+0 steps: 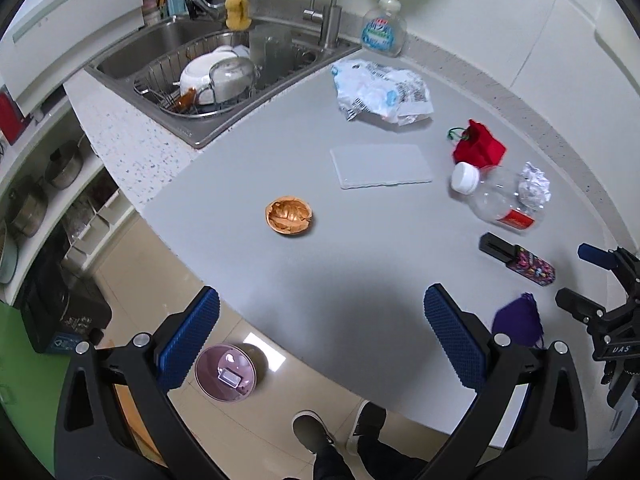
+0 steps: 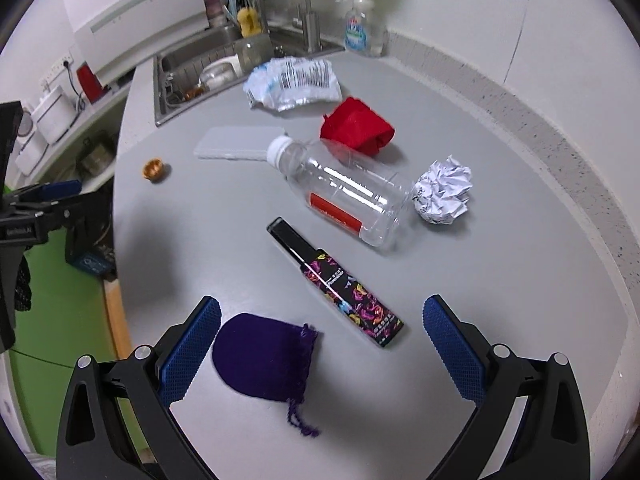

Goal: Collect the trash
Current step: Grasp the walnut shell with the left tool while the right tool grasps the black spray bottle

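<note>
On the grey counter lie a gold foil cup, a crumpled plastic wrapper, an empty clear bottle on its side, and a crumpled paper ball. My left gripper hangs open over the counter's front edge, well short of the foil cup. My right gripper is open above a purple pouch and a black patterned tube. Nothing is held.
A red cloth pouch and a flat translucent box lie mid-counter. The sink with a dish rack is at the back left, a soap bottle behind. A pink bin stands on the floor beside a person's shoes.
</note>
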`<state>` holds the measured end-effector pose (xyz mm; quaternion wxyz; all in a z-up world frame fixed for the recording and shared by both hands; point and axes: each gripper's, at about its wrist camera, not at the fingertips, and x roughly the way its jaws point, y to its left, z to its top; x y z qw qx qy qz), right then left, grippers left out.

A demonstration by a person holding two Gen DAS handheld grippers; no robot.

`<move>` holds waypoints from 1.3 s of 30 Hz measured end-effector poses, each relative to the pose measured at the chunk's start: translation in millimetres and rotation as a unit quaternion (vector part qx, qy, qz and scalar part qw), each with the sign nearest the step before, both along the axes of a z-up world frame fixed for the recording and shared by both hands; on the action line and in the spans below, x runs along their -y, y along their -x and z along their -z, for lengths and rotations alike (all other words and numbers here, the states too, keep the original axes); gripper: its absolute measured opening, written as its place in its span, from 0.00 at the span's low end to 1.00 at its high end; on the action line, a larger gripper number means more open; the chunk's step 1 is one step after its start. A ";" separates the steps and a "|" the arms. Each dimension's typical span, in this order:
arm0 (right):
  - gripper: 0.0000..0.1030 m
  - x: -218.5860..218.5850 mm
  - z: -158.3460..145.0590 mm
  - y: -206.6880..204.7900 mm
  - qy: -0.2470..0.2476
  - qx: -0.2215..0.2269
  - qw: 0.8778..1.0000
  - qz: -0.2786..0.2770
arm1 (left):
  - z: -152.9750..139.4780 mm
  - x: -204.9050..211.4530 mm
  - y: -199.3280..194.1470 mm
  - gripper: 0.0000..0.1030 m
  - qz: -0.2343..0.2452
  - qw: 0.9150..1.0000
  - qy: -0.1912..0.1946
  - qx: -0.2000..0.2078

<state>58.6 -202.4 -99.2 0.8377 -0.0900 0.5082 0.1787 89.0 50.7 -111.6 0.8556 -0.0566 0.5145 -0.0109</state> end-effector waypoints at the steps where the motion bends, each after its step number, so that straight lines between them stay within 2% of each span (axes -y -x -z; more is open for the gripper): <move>1: 0.94 -0.7 3.4 -3.5 0.002 -0.003 1.000 -0.004 | 3.0 -1.0 -3.8 0.97 -0.001 1.000 0.000 -0.002; 12: 0.94 -1.5 28.9 -29.7 0.016 -0.031 0.999 -0.012 | 38.2 -3.6 -46.8 0.97 -0.001 1.000 -0.009 -0.029; 18: 0.93 -2.3 34.3 -35.1 0.021 -0.036 0.999 -0.016 | 48.3 -3.4 -62.6 0.97 0.004 0.999 -0.015 -0.030; 21: 0.80 -2.8 38.0 -37.4 0.026 -0.041 0.999 -0.019 | 51.8 -4.7 -67.6 0.97 0.006 0.999 -0.015 -0.028; 24: 0.73 -1.1 42.4 -37.3 0.029 -0.048 0.998 -0.021 | 53.9 -6.6 -71.0 0.97 0.005 1.000 -0.013 -0.023; 28: 0.53 -2.5 47.4 -39.3 0.038 -0.055 0.997 -0.028 | 58.8 -11.7 -74.7 0.97 0.001 1.000 -0.008 -0.025; 33: 0.47 0.5 48.7 -39.0 0.040 -0.052 0.997 -0.035 | 62.2 -15.4 -73.9 0.96 0.004 1.000 -0.010 -0.024; 35: 0.45 -1.0 48.3 -38.5 0.041 -0.051 0.997 -0.039 | 61.9 -15.4 -73.7 0.93 0.003 1.000 -0.017 -0.022; 38: 0.38 -2.5 47.2 -38.8 0.046 -0.048 0.997 -0.039 | 60.2 -16.7 -72.6 0.80 -0.002 0.999 -0.033 -0.021; 39: 0.35 -1.9 46.4 -39.5 0.049 -0.045 0.997 -0.037 | 59.4 -17.6 -71.8 0.72 -0.003 0.999 -0.042 -0.021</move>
